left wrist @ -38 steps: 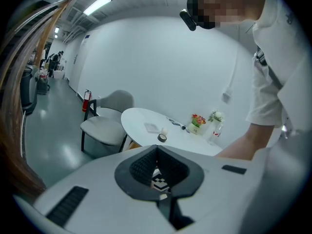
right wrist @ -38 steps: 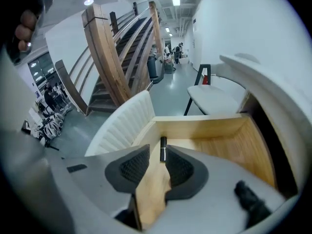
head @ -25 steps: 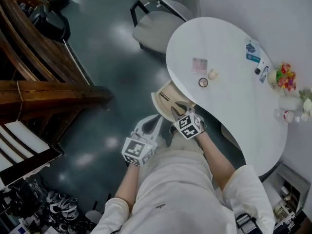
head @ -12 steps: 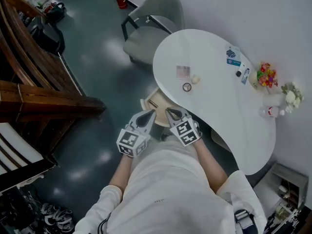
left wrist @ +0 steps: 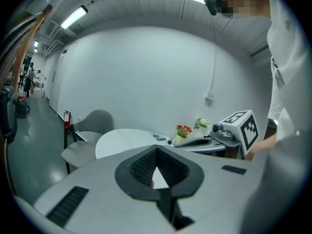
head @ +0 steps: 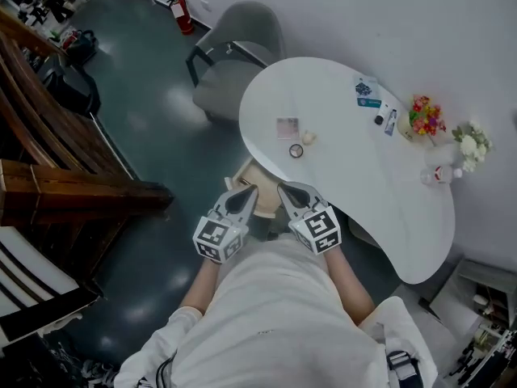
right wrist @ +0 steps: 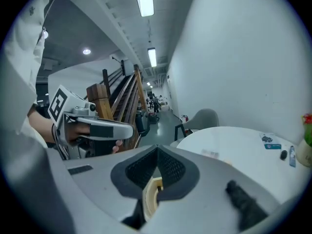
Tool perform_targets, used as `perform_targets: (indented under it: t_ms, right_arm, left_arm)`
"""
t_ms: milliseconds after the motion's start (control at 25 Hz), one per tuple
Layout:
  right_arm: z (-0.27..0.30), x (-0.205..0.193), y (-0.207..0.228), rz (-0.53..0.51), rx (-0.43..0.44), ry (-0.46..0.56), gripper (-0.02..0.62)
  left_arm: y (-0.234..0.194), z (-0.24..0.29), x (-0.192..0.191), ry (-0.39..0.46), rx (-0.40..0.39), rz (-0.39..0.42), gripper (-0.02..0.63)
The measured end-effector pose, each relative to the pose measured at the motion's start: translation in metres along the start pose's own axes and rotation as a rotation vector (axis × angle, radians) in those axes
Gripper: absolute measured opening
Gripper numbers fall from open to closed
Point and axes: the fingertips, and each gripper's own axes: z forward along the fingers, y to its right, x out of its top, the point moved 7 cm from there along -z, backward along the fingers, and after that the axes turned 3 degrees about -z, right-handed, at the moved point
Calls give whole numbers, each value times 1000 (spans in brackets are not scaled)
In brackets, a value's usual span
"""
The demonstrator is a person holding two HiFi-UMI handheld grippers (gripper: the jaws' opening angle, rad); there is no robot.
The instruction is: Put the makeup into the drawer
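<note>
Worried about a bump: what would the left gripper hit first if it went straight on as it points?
Probably the near edge of the white table, which lies beyond the left gripper in its own view. The open drawer below might come first; depth is unclear.

table middle: the white table [head: 347,168] top is wide open here, easy pass
near-left edge: makeup bits [head: 287,128] clustered, go around
wall side: flowers [head: 426,115], bottle [head: 436,175], cards [head: 365,92] crowd it
below: drawer [head: 257,176] sticks out under the rim
far end: grey chair [head: 234,63] blocks
left: open floor [head: 161,136], wooden railing [head: 73,192] well off
</note>
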Motion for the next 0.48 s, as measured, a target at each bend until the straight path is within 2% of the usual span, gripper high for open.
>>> perform_targets:
  t_ms: [240, 480]
  right_arm:
    - [-20, -5, 21, 29, -73, 21, 14]
    - [-28, -13, 24, 38, -94, 7, 14]
  left_arm:
    - [5, 7, 4, 9, -32, 18, 8]
    - [10, 12, 2, -15, -57, 36, 8]
